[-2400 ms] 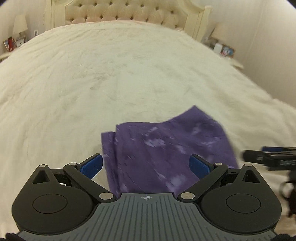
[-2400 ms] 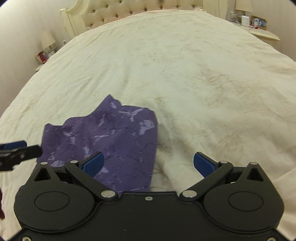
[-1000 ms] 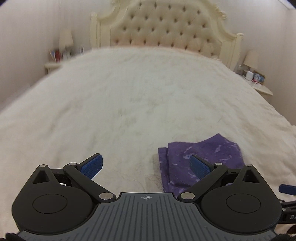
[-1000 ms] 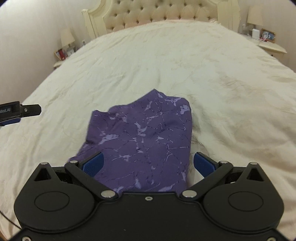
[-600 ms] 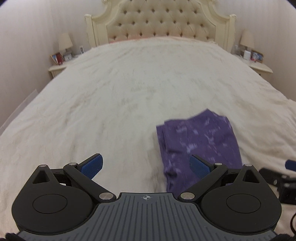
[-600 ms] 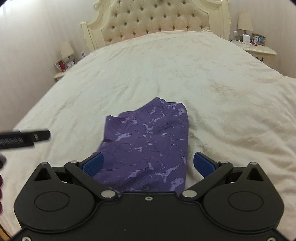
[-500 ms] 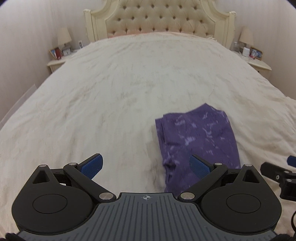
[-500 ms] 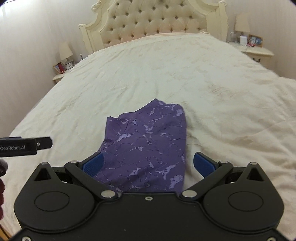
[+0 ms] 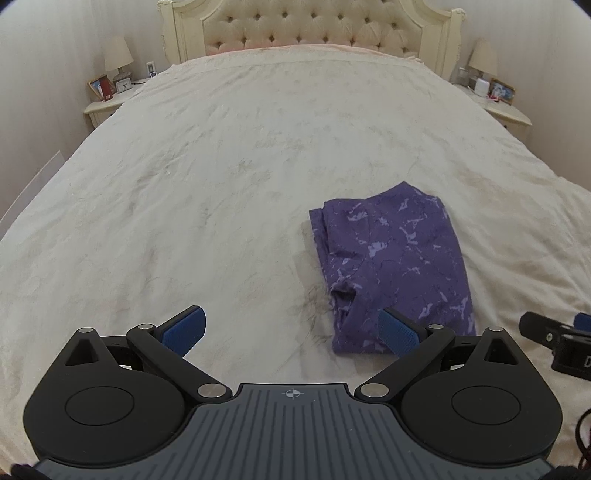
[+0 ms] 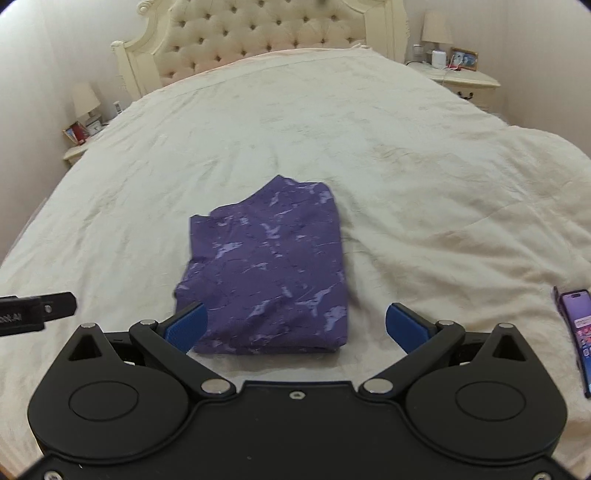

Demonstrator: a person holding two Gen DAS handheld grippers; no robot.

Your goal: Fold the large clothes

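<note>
Right wrist: folded purple garment (image 10: 269, 273) on bed (image 10: 406, 166)

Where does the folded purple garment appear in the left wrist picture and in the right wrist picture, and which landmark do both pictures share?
Left wrist view: the folded purple garment lies right of centre on the cream bedspread, beyond the right finger of the left hand-held gripper.
Right wrist view: the garment lies near the centre, slightly left, ahead of the right hand-held gripper.
Shared landmark: the tufted headboard at the top of both views.
</note>
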